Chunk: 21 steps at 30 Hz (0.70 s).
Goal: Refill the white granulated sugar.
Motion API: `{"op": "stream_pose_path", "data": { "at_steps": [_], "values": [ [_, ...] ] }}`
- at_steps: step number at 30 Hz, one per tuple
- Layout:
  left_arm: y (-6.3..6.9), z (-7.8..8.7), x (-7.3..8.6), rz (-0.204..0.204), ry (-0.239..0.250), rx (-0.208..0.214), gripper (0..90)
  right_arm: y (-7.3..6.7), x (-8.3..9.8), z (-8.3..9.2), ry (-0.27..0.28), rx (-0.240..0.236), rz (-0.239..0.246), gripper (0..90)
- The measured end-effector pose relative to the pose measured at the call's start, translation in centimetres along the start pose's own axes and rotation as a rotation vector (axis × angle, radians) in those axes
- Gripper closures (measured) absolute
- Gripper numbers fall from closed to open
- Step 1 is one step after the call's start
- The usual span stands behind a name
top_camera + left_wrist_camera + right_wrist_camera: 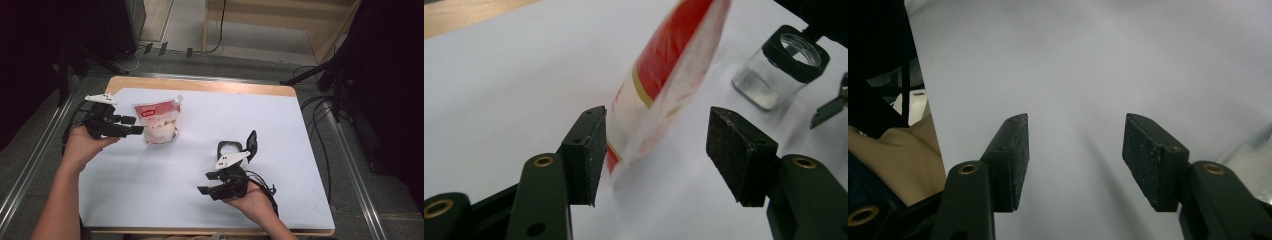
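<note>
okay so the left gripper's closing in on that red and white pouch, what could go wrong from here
1. The pouch stands upright, and the left gripper has open jaws around its edge; one pad looks closer than the other, so closing might push the pouch over rather than grip it.
2. It is soft, so a grip at the edge could crumple or slip.
3. The open glass jar stands near the right gripper; a careless move could knock it.

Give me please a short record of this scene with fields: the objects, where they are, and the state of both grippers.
surface: white sheet on a wooden table
pouch: red and white plastic stand-up pouch, upright, left part of the sheet
jar: clear square jar with black hinged lid open, right of centre
left gripper: open, jaws around the pouch edge; one pad looks close to it, contact unclear
right gripper: open, nothing between its jaws, near the jar
</note>
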State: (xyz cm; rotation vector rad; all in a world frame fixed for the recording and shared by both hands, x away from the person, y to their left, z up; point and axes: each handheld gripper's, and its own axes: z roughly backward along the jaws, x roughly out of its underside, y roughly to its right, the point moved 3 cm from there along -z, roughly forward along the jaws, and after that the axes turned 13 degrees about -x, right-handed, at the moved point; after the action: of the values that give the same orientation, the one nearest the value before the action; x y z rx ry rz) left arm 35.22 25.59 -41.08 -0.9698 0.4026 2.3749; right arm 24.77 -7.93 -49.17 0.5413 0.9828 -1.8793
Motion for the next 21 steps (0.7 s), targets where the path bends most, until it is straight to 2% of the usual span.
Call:
{"op": "stream_pose_path", "data": {
  "at_steps": [5,7,11,13,17,21],
  "values": [
    [0.1,-1.0,-0.8,-0.008,0.002,-0.007,42.4,-0.1,0.3,0.1,-0.004,0.007,-0.009,44.8],
    [0.3,-1.4,-1.0,0.0,0.008,-0.007,42.3,0.0,0.4,0.1,-0.002,0.009,-0.007,44.8],
    [0.7,-2.0,-1.5,-0.021,0.006,-0.004,43.1,0.0,0.6,0.2,-0.001,0.015,-0.013,44.8],
    [0.8,-2.2,-1.5,-0.019,0.016,-0.009,43.4,0.0,0.6,0.2,-0.002,0.015,-0.011,44.7],
    [1.1,-2.7,-1.7,-0.017,0.034,-0.014,45.7,-0.1,0.7,0.1,-0.005,0.016,-0.013,44.7],
    [1.2,-2.9,-1.6,-0.012,0.045,-0.021,53.2,-0.1,0.6,-0.1,-0.011,0.015,-0.012,44.8]
  ]
}}
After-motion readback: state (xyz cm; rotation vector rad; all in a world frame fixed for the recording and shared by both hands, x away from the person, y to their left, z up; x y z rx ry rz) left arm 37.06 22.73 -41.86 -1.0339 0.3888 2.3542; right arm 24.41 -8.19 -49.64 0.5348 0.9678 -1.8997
